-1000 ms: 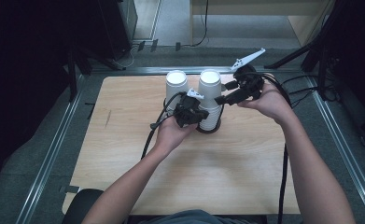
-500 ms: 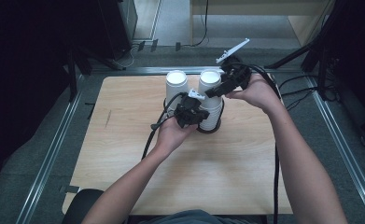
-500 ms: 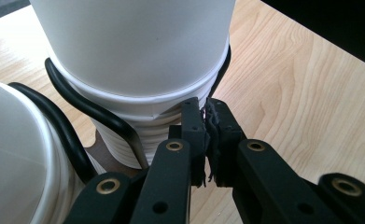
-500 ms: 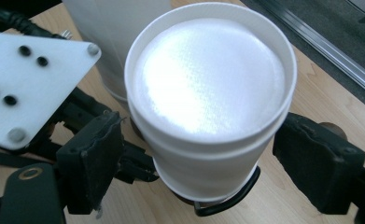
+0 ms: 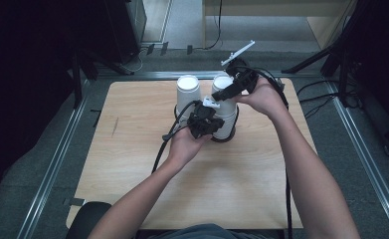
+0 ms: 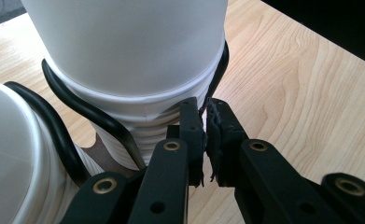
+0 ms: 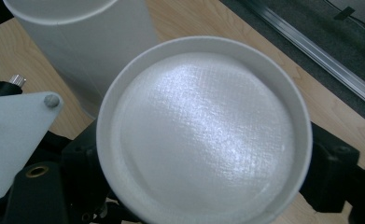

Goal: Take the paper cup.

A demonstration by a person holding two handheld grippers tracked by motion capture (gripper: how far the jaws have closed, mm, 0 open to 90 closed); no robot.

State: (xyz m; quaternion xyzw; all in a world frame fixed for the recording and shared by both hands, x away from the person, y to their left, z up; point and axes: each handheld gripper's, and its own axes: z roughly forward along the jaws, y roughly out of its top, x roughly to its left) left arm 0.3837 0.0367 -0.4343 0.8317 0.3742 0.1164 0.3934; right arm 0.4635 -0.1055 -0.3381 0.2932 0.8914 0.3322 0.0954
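Two tall stacks of upturned white paper cups stand side by side at the far middle of the pale wooden table (image 5: 132, 174) in the high view: the left stack (image 5: 187, 94) and the right stack (image 5: 225, 112), their long axes upright, closed bottoms up. The left gripper (image 5: 209, 115) sits at the right stack's lower rims on the near side; the right gripper (image 5: 225, 92) reaches in from the right around its top, so both hands work the same stack.

In the left gripper view the black jaws are pressed almost together, apparently pinching a rolled rim low on the right stack, though the pinch itself is hard to confirm. A black cable (image 6: 84, 109) loops round the cups' base.

In the right gripper view the top cup's round bottom faces the camera, the jaws standing wide on either side of it; whether they press the wall I cannot tell. Judging by this, the coming move lifts the top cup straight up.
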